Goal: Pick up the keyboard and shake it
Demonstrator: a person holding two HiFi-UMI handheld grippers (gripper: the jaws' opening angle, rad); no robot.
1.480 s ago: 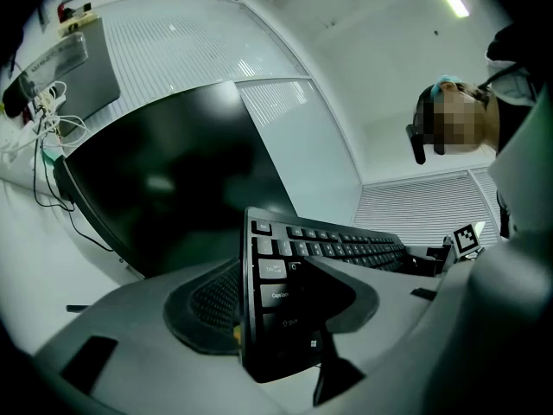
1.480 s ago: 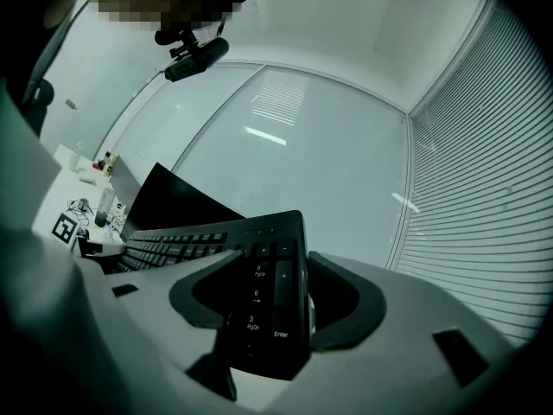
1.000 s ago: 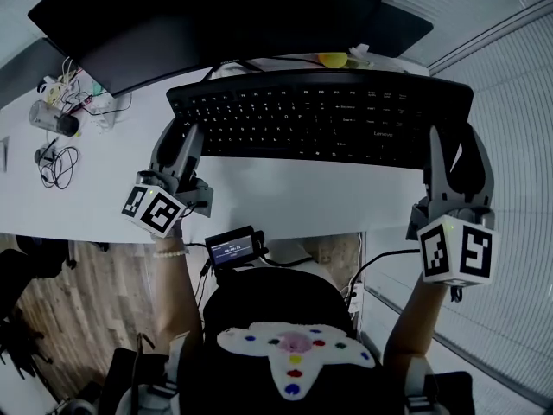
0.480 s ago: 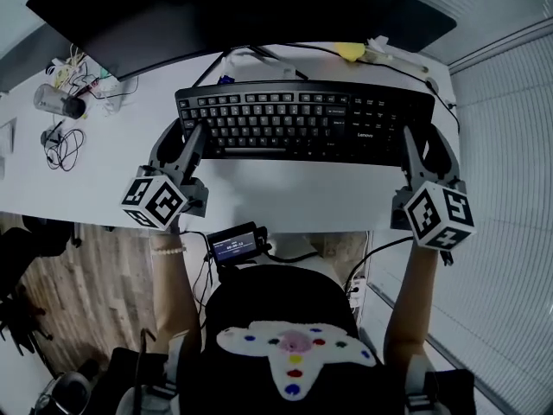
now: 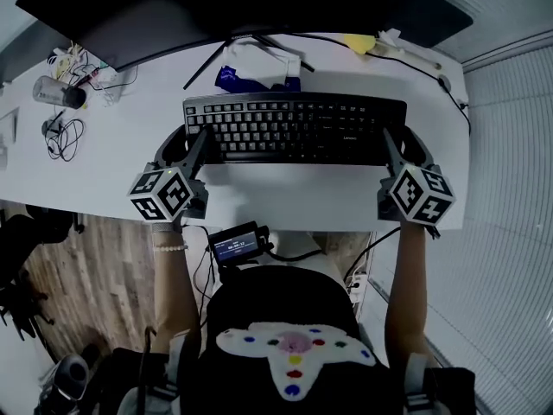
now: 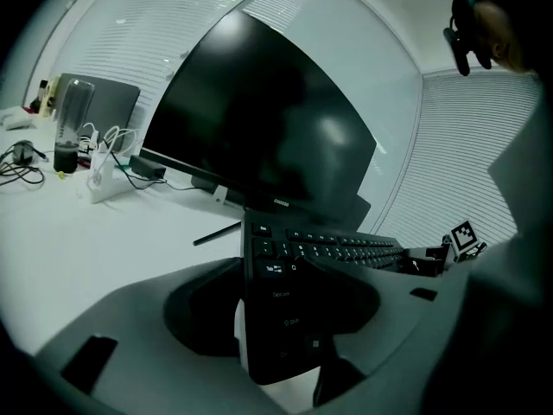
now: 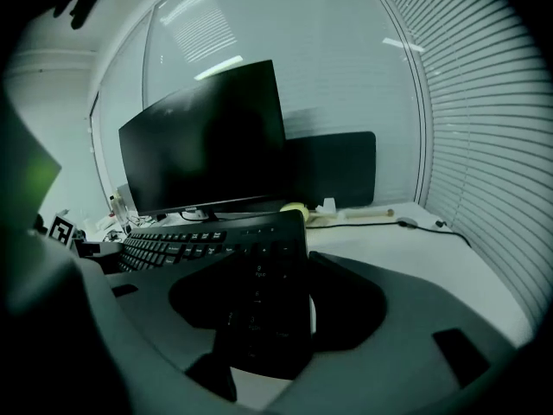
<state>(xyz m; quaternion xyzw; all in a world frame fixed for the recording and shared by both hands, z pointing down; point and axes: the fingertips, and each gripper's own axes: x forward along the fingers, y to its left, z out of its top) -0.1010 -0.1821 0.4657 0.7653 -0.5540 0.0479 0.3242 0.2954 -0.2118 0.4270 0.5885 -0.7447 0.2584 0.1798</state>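
Left tongs (image 5: 192,137): you have them spread wide and pinching the left end of the keyboard (image 5: 294,128).
Right tongs (image 5: 402,143): pinching its right end likewise, so it stays level for shaking.
Keyboard: low over the bench (image 5: 285,199); contact unclear.
Monitor (image 5: 173,7): just behind the keyboard.

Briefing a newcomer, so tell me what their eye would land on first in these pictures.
The black keyboard stretches over the white desk in the middle of the head view. The left gripper is clamped on its left end and the right gripper on its right end. Behind it a big dark monitor fills the top of the view, and a tangle of cables lies at the desk's far left.
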